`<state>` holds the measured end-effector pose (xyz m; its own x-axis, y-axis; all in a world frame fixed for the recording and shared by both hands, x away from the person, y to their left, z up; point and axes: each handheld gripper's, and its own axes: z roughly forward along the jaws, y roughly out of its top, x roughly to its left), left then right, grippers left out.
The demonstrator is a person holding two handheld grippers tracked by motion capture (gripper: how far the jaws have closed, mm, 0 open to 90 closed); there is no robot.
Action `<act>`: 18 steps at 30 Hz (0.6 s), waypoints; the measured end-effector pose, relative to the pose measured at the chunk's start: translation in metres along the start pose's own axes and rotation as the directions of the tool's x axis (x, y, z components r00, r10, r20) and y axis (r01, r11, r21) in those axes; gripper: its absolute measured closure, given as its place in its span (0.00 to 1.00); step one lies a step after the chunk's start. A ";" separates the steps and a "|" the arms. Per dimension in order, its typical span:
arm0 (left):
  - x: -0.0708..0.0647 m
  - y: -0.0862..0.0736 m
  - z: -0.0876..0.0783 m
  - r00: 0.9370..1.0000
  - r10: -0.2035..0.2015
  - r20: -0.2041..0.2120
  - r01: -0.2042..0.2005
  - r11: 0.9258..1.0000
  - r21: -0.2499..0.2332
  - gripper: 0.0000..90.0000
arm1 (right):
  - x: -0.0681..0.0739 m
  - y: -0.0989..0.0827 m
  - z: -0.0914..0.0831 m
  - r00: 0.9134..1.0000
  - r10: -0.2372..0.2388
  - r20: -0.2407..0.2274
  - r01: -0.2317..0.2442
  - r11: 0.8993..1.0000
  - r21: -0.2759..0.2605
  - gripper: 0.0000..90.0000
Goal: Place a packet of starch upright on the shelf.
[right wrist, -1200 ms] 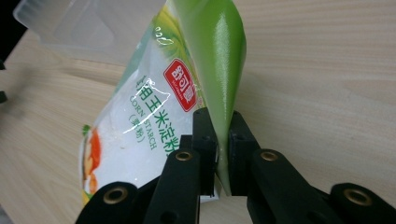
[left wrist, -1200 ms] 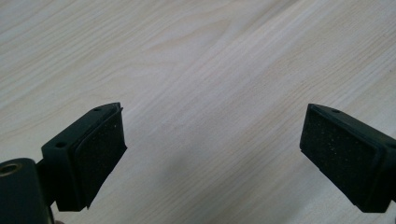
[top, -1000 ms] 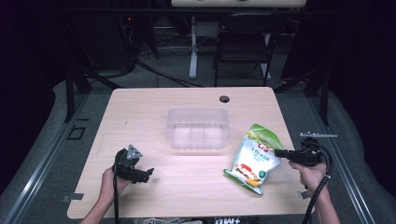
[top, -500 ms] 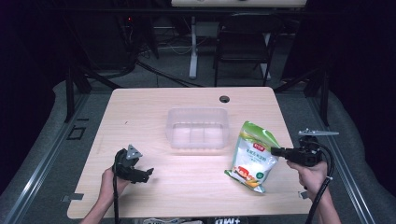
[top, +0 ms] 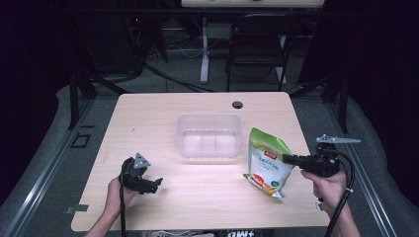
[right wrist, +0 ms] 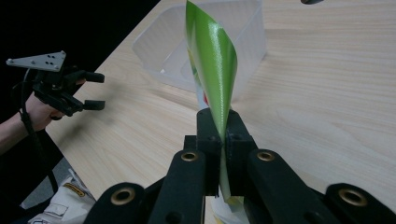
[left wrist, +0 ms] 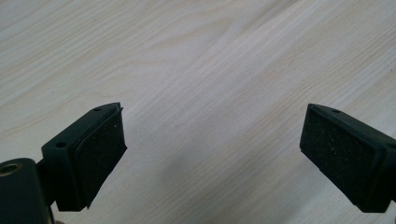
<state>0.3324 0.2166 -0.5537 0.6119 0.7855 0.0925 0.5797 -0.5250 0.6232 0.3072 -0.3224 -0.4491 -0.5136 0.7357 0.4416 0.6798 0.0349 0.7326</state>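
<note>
We hold the green snack pouch point(top: 267, 163) by one edge only, with the right gripper point(top: 289, 159) pinching a thin strip of its film. That is the weak point as we judge it: the film looks glossy and the bite is narrow, so the pouch could slide out between the pads or swing and twist under its own weight. In the right gripper view the pouch point(right wrist: 212, 65) curls upward from the closed jaws, which suggests it is limp and will not keep its shape. If we mean to put it in the clear plastic container point(top: 209, 134), a drooping lower corner could catch on the rim and tip or push the light container across the tabletop point(top: 163, 113).

The pouch hangs tilted near the right edge of the tabletop, just beside the container's right end, its lower corner close to or touching the wood; we cannot tell which.

Our right hand point(top: 328, 182) reaches in from the near right corner, the gripper lying roughly level and pointing left. Our left hand point(top: 118, 190) sits near the near left corner, its left gripper point(top: 153, 183) low over bare wood, jaws spread wide with nothing between them.
</note>
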 end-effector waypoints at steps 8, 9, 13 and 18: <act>0.001 0.000 0.000 1.000 0.000 0.002 0.000 1.000 0.004 0.07 | 0.011 0.005 -0.002 1.000 -0.022 -0.007 0.022 1.000 -0.023 0.98; 0.001 0.000 0.000 1.000 0.000 0.002 0.000 1.000 0.004 0.07 | 0.012 0.005 -0.002 1.000 -0.026 -0.004 0.025 0.999 -0.024 0.98; 0.001 0.000 -0.001 1.000 -0.001 0.000 0.001 1.000 0.002 0.07 | 0.015 0.007 -0.004 1.000 -0.028 0.000 0.028 0.999 -0.032 0.98; 0.001 0.000 -0.001 1.000 -0.002 0.000 0.002 1.000 0.003 0.07 | 0.016 0.009 -0.005 1.000 -0.028 -0.006 0.028 0.999 -0.039 0.98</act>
<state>0.3323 0.2177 -0.5531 0.6108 0.7865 0.0917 0.5822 -0.5245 0.6213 0.3025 -0.3139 -0.4335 -0.5360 0.7301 0.4238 0.6441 0.0291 0.7644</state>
